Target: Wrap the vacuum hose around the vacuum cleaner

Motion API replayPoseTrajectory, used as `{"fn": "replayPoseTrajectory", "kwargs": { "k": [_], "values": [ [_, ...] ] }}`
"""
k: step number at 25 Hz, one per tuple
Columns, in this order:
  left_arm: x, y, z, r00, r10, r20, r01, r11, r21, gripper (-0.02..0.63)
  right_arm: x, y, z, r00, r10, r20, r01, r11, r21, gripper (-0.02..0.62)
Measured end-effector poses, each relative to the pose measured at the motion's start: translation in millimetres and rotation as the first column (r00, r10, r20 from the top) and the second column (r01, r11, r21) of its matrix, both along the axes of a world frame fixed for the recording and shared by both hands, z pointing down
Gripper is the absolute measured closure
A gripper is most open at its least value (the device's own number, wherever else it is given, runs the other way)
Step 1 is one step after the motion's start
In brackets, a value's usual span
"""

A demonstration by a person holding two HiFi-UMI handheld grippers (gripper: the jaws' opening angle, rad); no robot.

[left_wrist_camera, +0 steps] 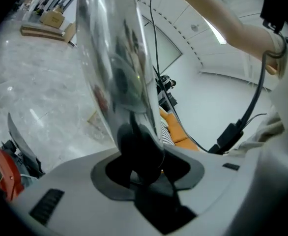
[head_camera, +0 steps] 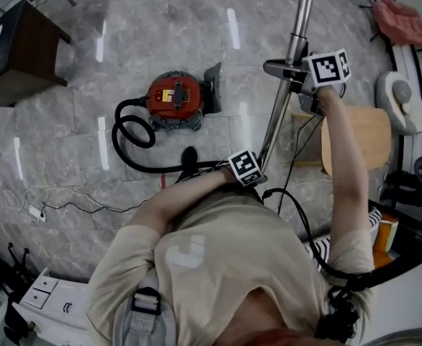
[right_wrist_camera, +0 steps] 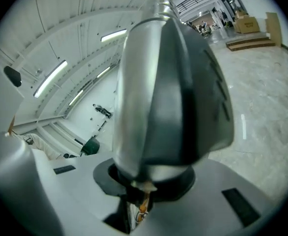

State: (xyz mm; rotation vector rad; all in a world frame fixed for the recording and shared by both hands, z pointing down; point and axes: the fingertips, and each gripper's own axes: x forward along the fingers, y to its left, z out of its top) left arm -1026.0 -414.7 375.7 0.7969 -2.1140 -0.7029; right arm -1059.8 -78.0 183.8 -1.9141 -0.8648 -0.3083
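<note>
No lettering is readable, even on the vacuum cleaner (head_camera: 173, 101).

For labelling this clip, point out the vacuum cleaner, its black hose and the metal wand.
vacuum cleaner (head_camera: 173, 99): head view, red top of its body.
black hose (head_camera: 157, 171): head view, stretch lying on the floor.
metal wand (head_camera: 302, 13): head view, upper shaft.

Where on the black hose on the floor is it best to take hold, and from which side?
Probably the black hose at its loop beside the red vacuum cleaner, from above: it lies flat there with floor showing on both sides, so it can be straddled.
</note>
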Motion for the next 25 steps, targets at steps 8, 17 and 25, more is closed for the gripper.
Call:
{"fn": "replayPoseTrajectory", "kwargs": {
  "k": [8, 17, 25],
  "values": [
    [8.4, 76.4, 11.2, 0.999, -0.039, -0.027, 0.037, 0.995, -0.088, 0.32, -14.8, 39.5, 42.4, 0.994, -0.1, 0.042, 0.096, 0.992, 0.084, 0.528],
    [21.6, 344.5, -125.4, 0.583, -0.797, 0.159, 0.785, 0.603, 0.145, 0.277, -24.6, 71.8, 86.3, 0.942, -0.336, -0.015, 0.337, 0.94, 0.058, 0.523],
    [-37.1, 500.5, -226.1, 0.302, -0.884, 0.356, 0.928, 0.358, 0.104, 0.158, 10.6, 41.9, 94.3, 0.818, -0.575, -0.009, 0.575, 0.816, 0.063, 0.523]
  ]
}}
